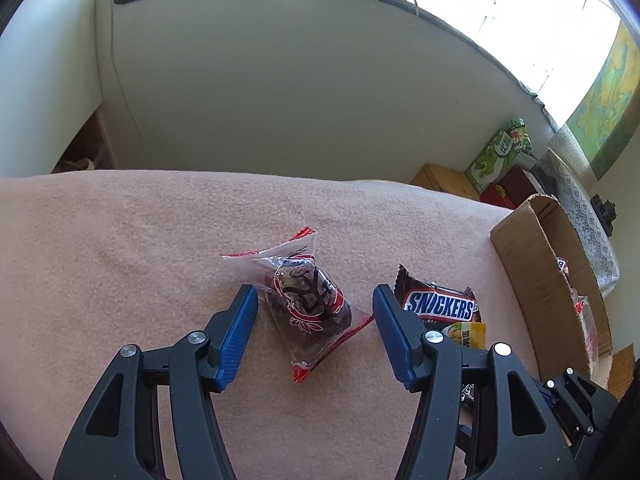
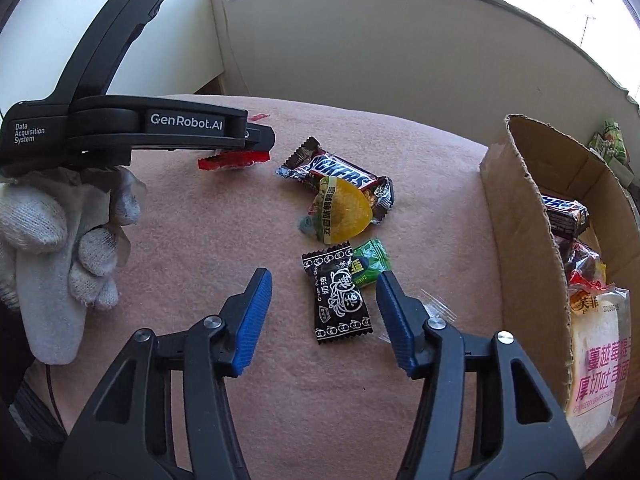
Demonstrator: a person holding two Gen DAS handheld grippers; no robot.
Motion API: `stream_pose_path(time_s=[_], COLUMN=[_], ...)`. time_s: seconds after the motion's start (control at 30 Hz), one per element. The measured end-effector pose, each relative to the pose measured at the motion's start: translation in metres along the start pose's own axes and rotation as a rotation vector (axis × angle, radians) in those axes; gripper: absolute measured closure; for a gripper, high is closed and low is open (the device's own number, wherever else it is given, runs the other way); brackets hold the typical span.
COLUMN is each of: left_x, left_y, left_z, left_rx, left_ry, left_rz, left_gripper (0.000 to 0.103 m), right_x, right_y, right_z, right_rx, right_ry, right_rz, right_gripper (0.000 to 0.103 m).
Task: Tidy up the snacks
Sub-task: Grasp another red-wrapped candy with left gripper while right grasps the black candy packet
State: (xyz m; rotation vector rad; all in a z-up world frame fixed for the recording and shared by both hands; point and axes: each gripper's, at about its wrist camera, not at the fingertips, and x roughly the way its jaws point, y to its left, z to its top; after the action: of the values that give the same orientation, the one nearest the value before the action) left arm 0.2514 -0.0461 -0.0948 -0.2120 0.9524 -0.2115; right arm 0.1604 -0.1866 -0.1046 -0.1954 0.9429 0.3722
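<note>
A clear and red packet of dark dried fruit [image 1: 308,300] lies on the pink blanket [image 1: 140,260]. My left gripper [image 1: 315,295] hangs over it, open, with a blue pad on each side of the packet and neither pressing on it. My right gripper [image 2: 324,280] is open too, over a black sweet wrapper [image 2: 340,304] that lies between its fingers untouched. Beyond it lie a green sweet [image 2: 370,262], a yellow round packet [image 2: 344,210] and a Snickers bar [image 2: 340,172]. The Snickers bar [image 1: 440,306] also shows just right of my left gripper.
An open cardboard box [image 2: 520,220] stands at the right, holding another Snickers bar [image 2: 564,216] and a bagged bread slice [image 2: 600,360]. A white-gloved hand [image 2: 60,240] holds the left tool's black housing [image 2: 160,128]. A clear empty wrapper [image 2: 436,304] lies beside my right finger.
</note>
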Motion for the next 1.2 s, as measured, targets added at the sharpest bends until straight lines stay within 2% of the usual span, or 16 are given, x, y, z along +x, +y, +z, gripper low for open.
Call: stream_pose_path(time_s=[0.2,0.27,0.47,0.63,0.97,1.2], left_x=[0.001,0.001,-0.001,-0.005,-0.014,-0.038], left_y=[-0.003,-0.003,-0.007,-0.004,-0.003,-0.013], left_z=[-0.002,-0.002,-0.003,-0.003,-0.007,-0.007], left_rx=[0.018,0.018,0.04,0.043,0.035,0.059], left_ry=[0.004,0.004,-0.003,-0.013,-0.03,-0.075], left_rz=[0.005,0.006,-0.002,-0.007,-0.016,-0.034], left_gripper=[0.044,0.044,0.059,0.066,0.068,0.068], right_x=[0.011,0.014,0.014,0.013,-0.011,-0.026], right_y=[0.0,-0.001,-0.001,-0.004,-0.006,-0.008], right_z=[0.001,0.005,0.004,0.006,-0.004,-0.004], right_rx=[-0.012,-0.015,-0.015,-0.009,0.013,0.018], right_ry=[0.02,0.023,0.029,0.026,-0.013,-0.041], right_rz=[-0.009,-0.017,-0.018,-0.006,0.017,0.016], right_gripper=[0.049,0.054,0.075,0.075,0.076,0.076])
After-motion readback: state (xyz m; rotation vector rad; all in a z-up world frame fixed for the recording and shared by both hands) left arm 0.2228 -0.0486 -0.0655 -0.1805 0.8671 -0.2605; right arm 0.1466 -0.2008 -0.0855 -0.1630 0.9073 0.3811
